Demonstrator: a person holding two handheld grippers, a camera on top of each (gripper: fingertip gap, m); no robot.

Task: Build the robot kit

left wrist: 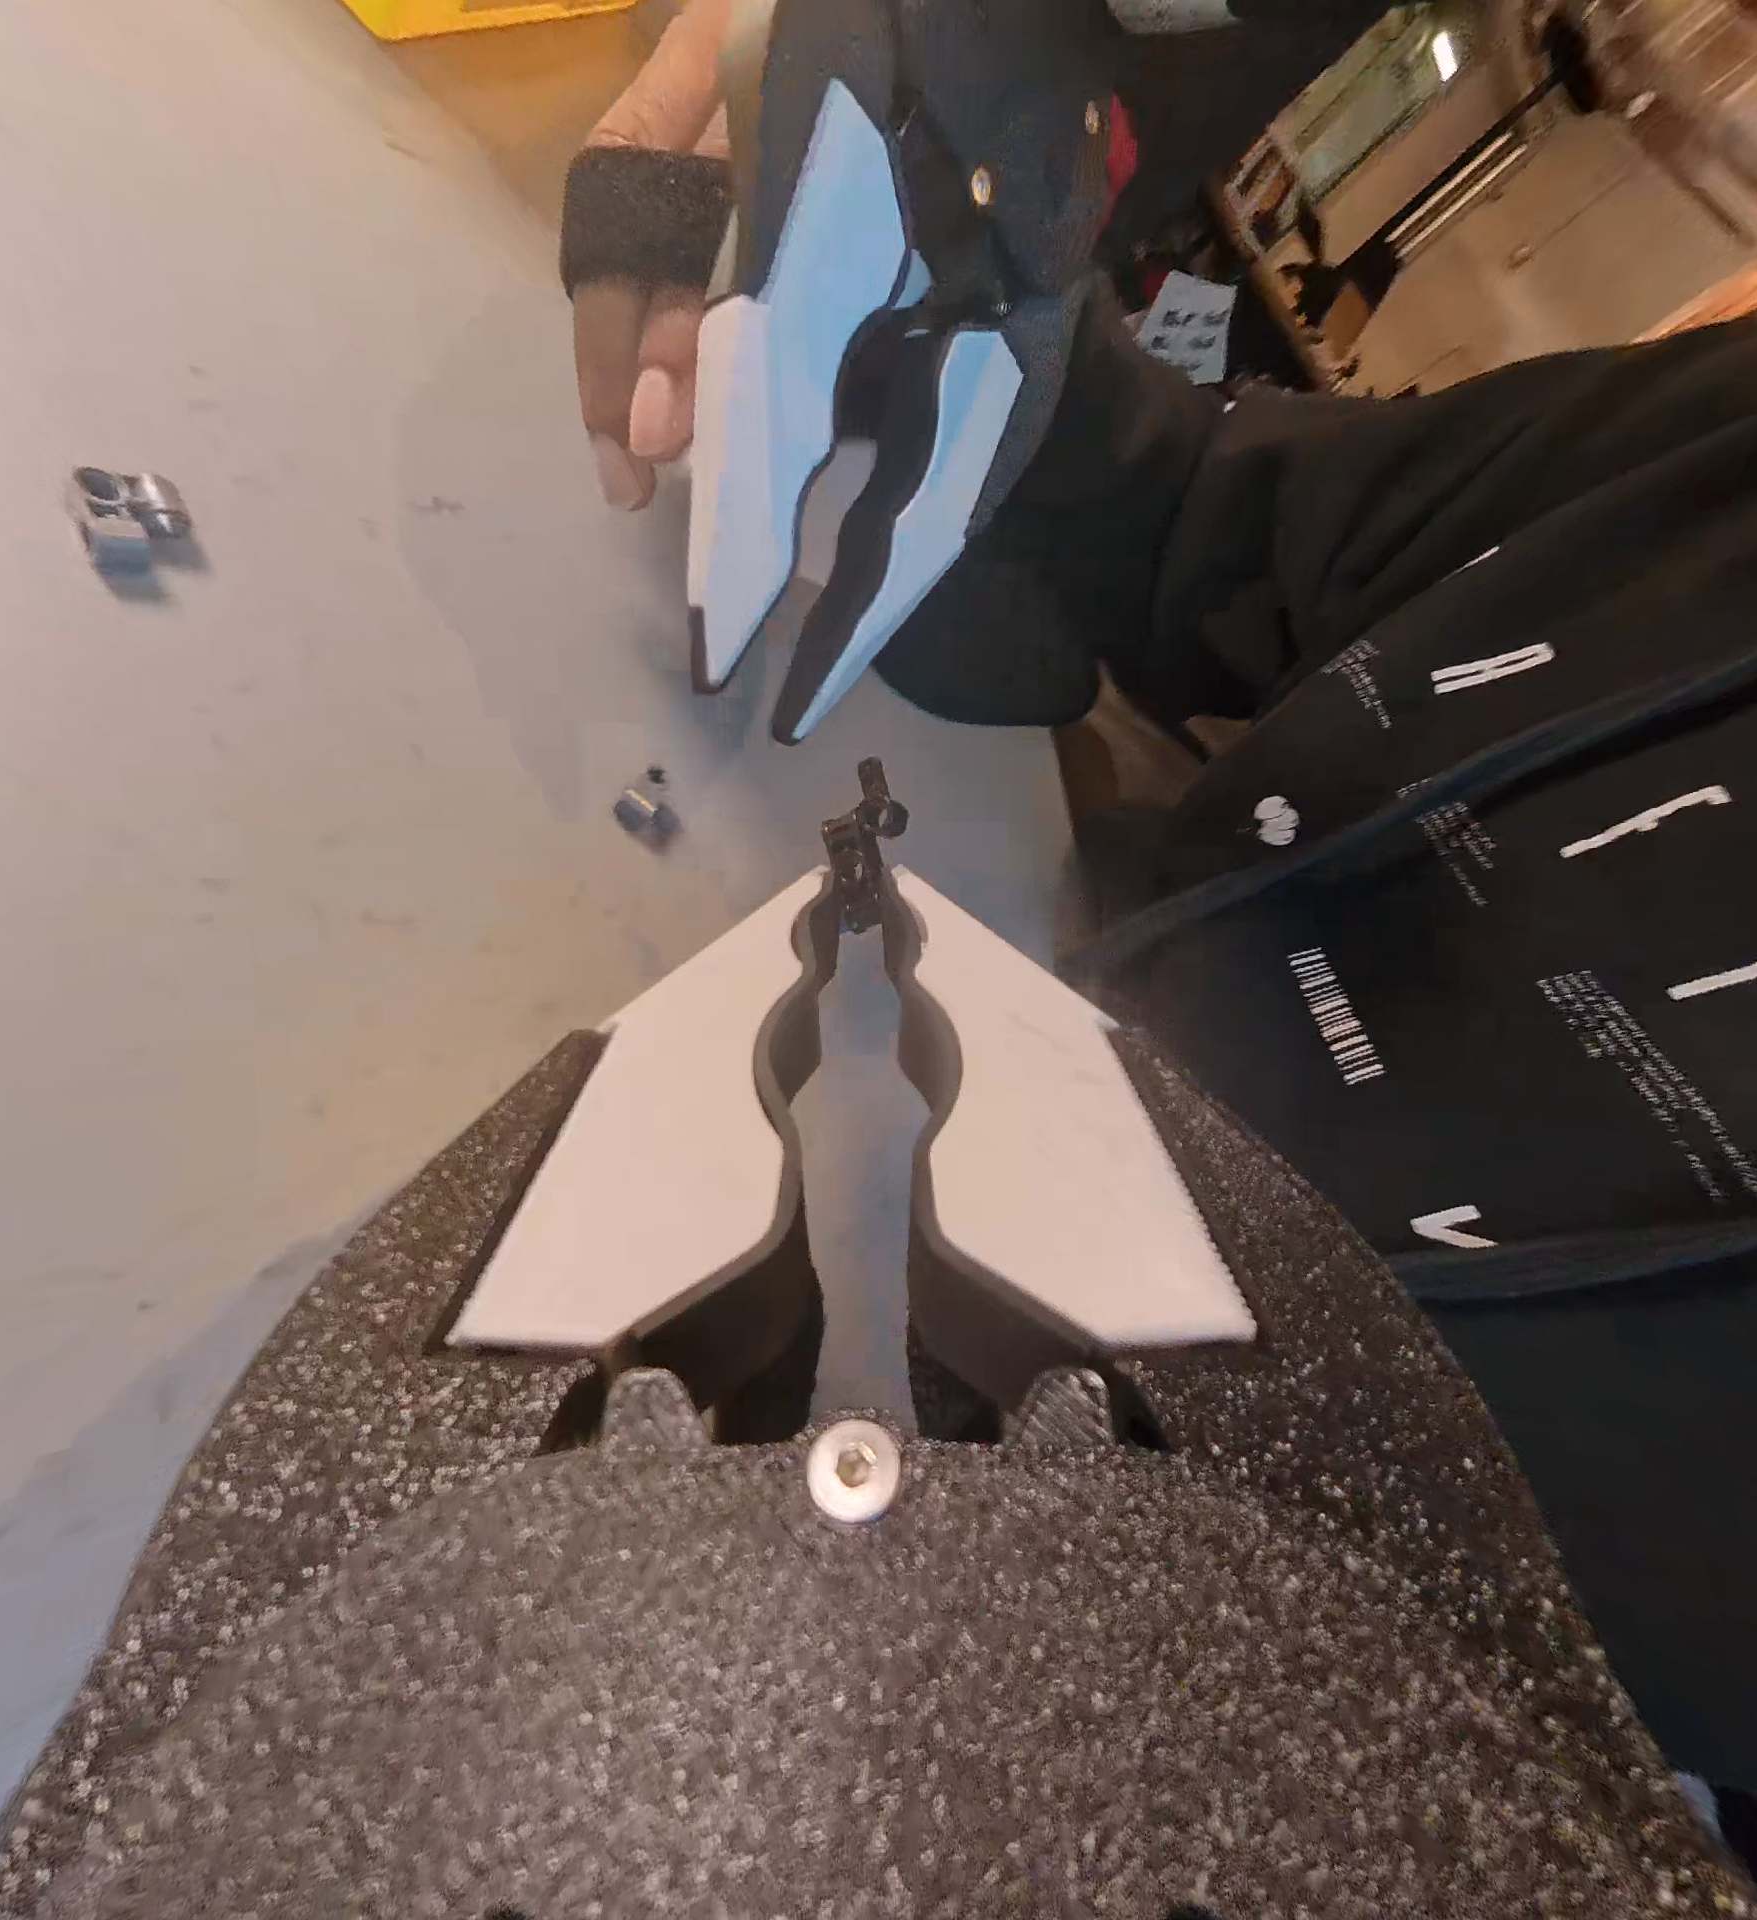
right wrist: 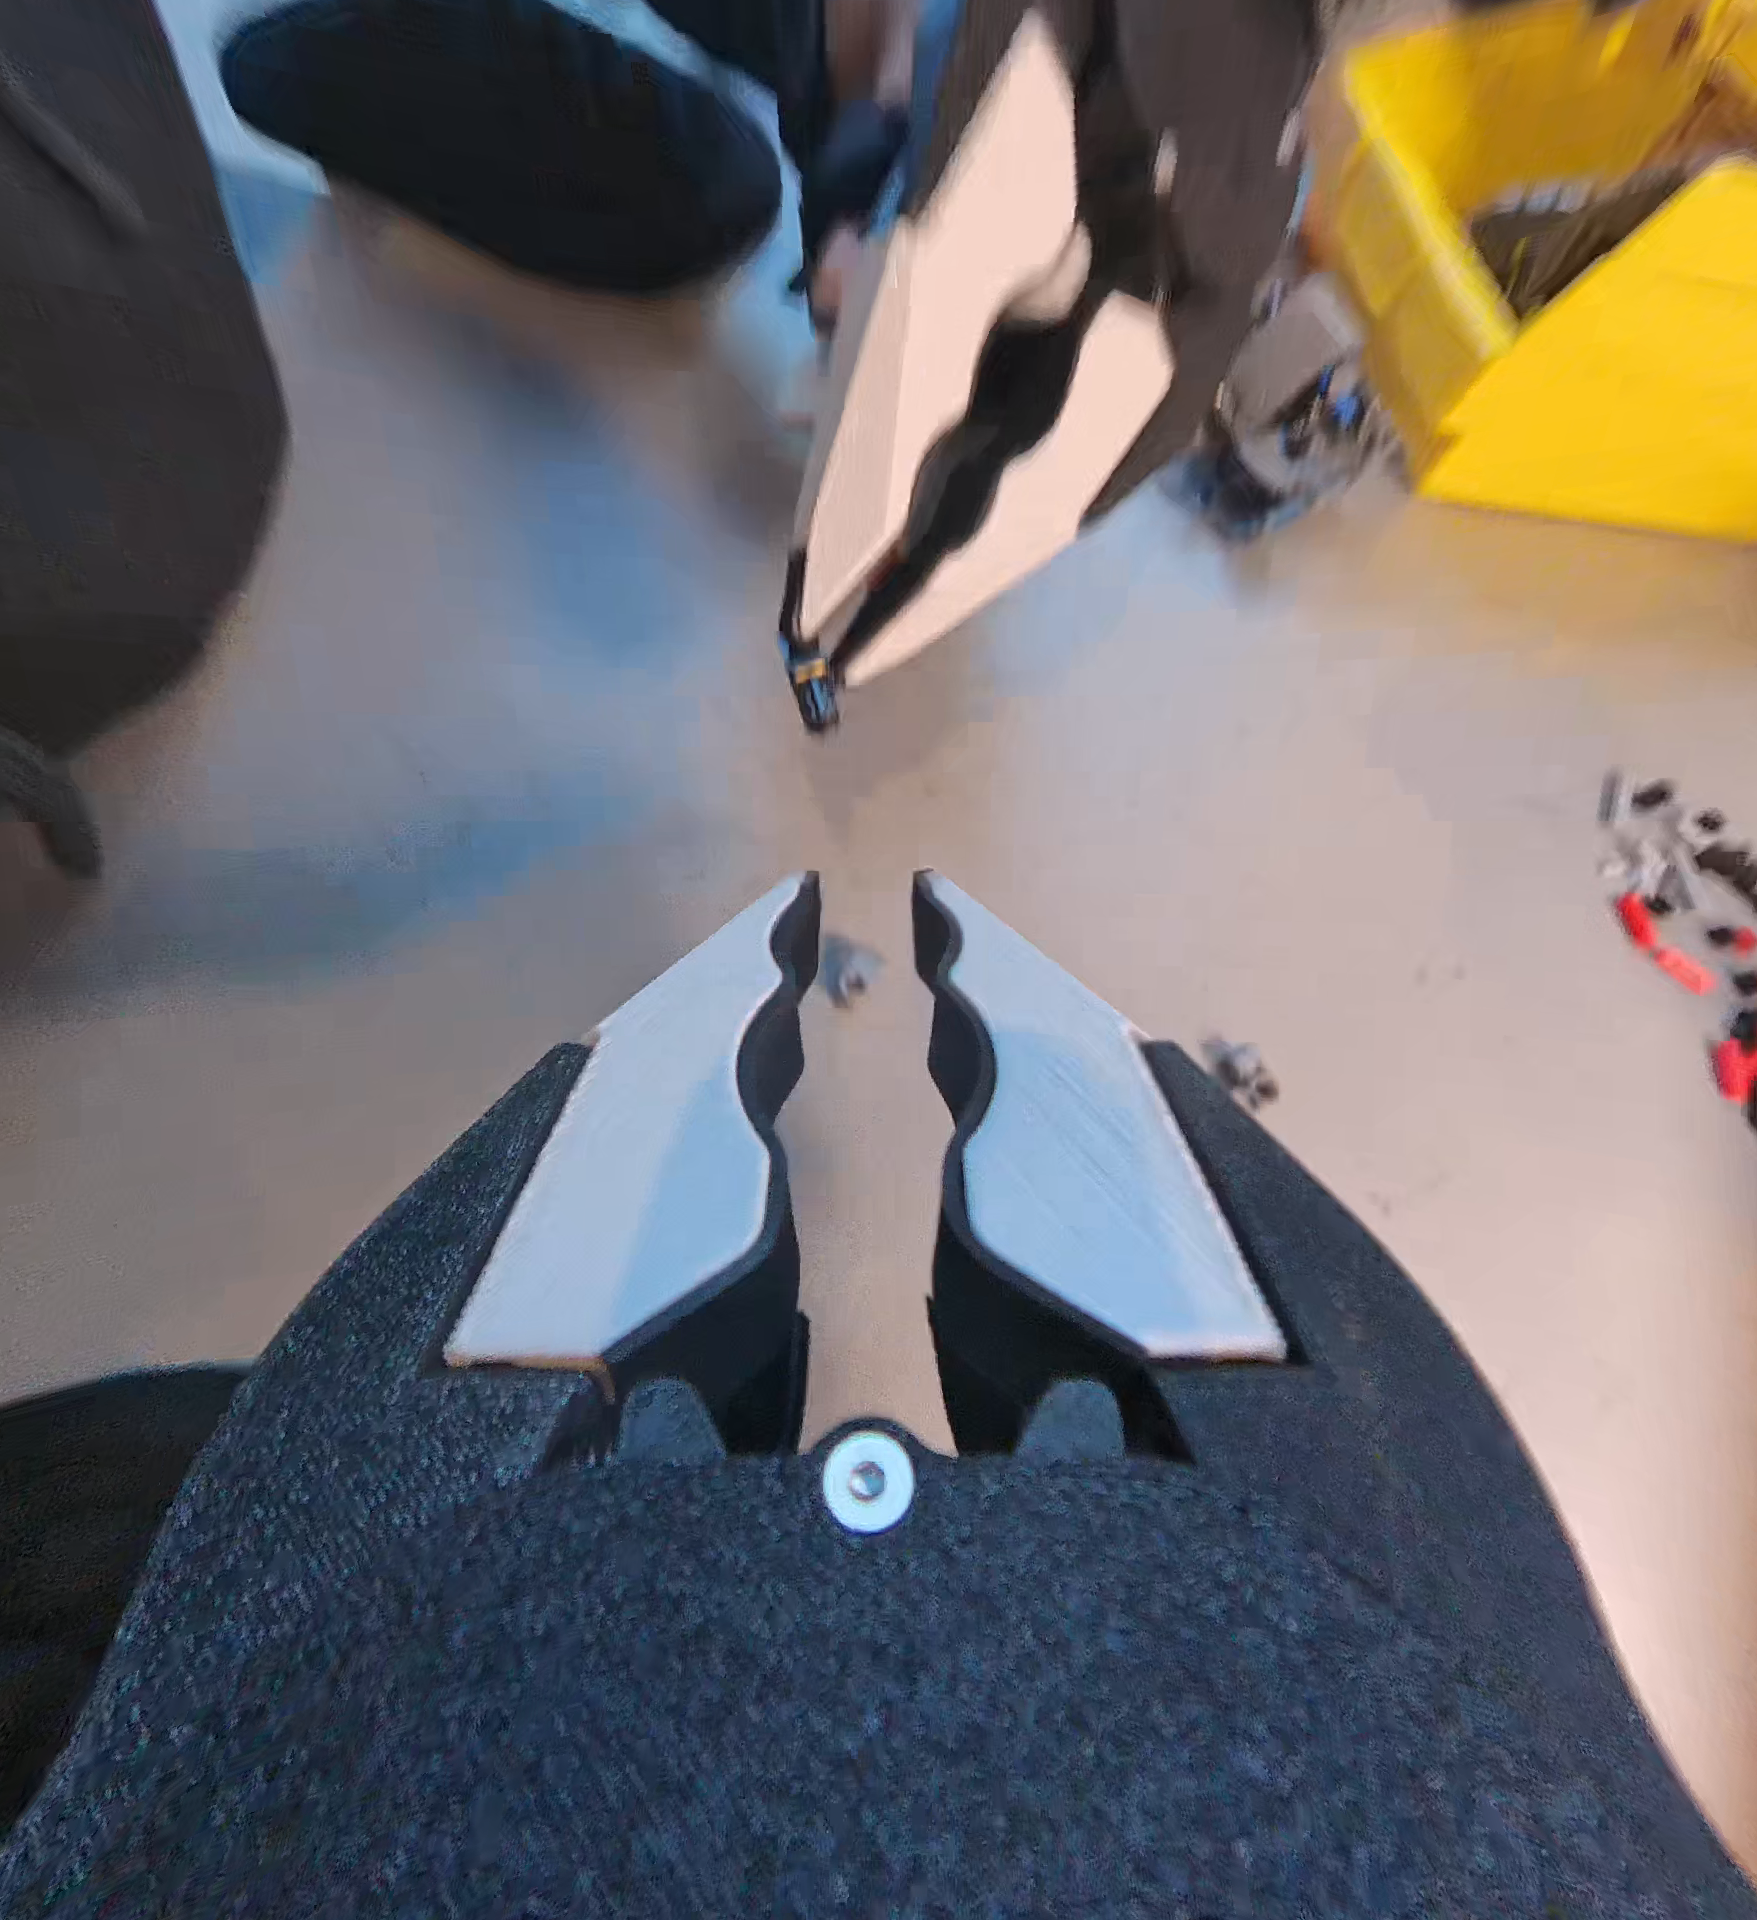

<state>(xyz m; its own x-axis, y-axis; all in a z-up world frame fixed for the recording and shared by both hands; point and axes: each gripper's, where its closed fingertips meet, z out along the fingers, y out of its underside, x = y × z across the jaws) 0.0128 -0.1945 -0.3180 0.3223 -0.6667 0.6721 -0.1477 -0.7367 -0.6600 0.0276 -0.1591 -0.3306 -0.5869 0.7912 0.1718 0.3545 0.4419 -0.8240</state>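
My left gripper [left wrist: 861,883] is shut on a small black plastic part [left wrist: 861,852] that sticks out past its tips above the grey table. It shows in the right wrist view [right wrist: 820,649], with the black part [right wrist: 817,691] at its tips. My right gripper [right wrist: 866,883] is open and empty, with a small grey piece [right wrist: 848,966] on the table between its fingers. In the left wrist view the right gripper [left wrist: 749,707] hangs just beyond the held part, held by a gloved hand [left wrist: 635,312]. A small grey piece [left wrist: 645,808] lies under it.
A grey metal-coloured block [left wrist: 126,520] lies at the left. A yellow bin [right wrist: 1601,312] stands at the far right, with a grey mechanism [right wrist: 1289,416] beside it. Several red, black and grey small parts [right wrist: 1715,966] lie on the table [right wrist: 1165,779]. A person's black clothing [left wrist: 1476,935] borders the table. One gripper's finger ends stand about 5 cm off the other's. It is some 10 cm from my right tips to the grey metal-coloured block [left wrist: 126,520]. It is also in sight in the right wrist view [right wrist: 1241,1066].
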